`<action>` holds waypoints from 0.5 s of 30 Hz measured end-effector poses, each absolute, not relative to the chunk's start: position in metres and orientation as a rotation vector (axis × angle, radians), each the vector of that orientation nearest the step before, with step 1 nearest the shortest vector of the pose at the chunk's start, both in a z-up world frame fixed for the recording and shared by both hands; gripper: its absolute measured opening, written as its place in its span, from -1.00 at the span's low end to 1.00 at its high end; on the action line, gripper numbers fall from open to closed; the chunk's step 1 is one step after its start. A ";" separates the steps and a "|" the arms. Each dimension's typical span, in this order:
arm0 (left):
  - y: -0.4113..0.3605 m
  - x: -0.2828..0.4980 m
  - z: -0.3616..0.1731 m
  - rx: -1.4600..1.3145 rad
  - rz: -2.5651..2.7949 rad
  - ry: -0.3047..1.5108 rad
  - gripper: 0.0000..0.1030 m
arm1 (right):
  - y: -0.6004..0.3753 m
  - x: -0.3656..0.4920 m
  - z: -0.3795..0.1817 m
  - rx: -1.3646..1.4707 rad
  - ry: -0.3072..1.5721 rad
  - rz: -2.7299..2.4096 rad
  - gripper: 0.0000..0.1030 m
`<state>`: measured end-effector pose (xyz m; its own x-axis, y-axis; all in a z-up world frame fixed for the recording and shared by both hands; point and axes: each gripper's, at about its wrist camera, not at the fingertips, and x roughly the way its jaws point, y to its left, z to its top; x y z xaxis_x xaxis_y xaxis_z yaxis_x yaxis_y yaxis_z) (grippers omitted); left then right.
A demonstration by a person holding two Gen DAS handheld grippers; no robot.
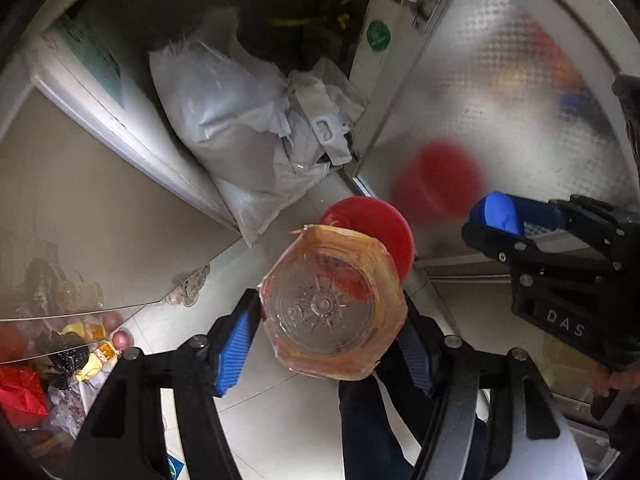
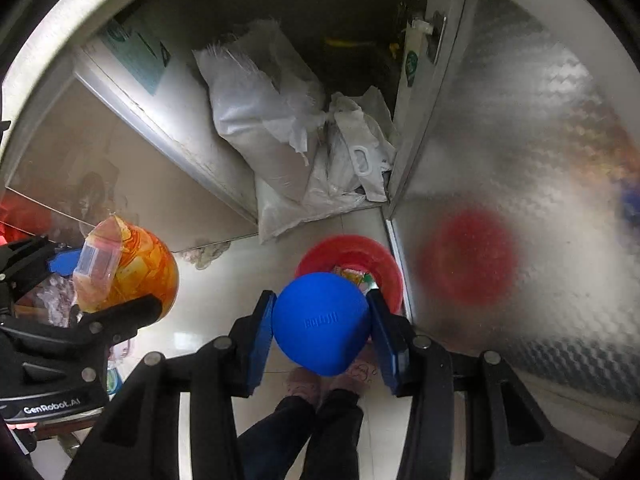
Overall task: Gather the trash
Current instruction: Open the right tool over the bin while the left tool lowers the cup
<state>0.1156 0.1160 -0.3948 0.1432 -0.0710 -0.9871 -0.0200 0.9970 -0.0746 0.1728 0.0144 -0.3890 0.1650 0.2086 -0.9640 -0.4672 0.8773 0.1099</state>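
Observation:
My left gripper (image 1: 330, 334) is shut on a clear plastic bottle with an orange label (image 1: 332, 304), its base facing the camera; it also shows in the right wrist view (image 2: 124, 268) at the left. My right gripper (image 2: 322, 328) is shut on a blue rounded plastic object (image 2: 320, 322), also seen in the left wrist view (image 1: 496, 212). A red bin (image 2: 352, 260) stands on the floor below and ahead of both grippers, with some wrappers inside; in the left wrist view the red bin (image 1: 380, 224) is partly hidden behind the bottle.
White sacks and bags (image 2: 280, 132) lean in a dark doorway ahead. A frosted glass door (image 2: 520, 160) stands at the right, reflecting the bin. A beige cabinet side (image 1: 80, 208) is at the left, with mixed clutter (image 1: 60, 368) below. The person's legs (image 2: 304, 432) stand on the tiled floor.

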 end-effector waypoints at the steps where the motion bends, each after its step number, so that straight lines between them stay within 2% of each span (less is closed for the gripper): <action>1: 0.116 0.115 -0.398 -0.072 -0.040 1.431 0.24 | 0.014 0.174 -0.393 -0.238 1.313 0.482 -0.06; 2: 0.115 0.115 -0.401 -0.067 -0.041 1.435 0.24 | 0.013 0.175 -0.398 -0.246 1.305 0.474 0.14; 3: 0.114 0.115 -0.403 -0.059 -0.039 1.440 0.24 | 0.013 0.176 -0.403 -0.245 1.302 0.476 0.58; 4: 0.114 0.115 -0.403 -0.054 -0.036 1.445 0.24 | 0.011 0.174 -0.405 -0.243 1.302 0.474 0.73; 6: 0.114 0.114 -0.403 -0.057 -0.036 1.447 0.24 | 0.005 0.175 -0.407 -0.235 1.288 0.461 0.73; 9: 0.112 0.113 -0.400 -0.064 -0.041 1.446 0.24 | -0.002 0.172 -0.402 -0.231 1.288 0.450 0.87; 15: 0.106 0.120 -0.396 -0.060 -0.067 1.432 0.24 | -0.012 0.168 -0.387 -0.228 1.297 0.402 0.90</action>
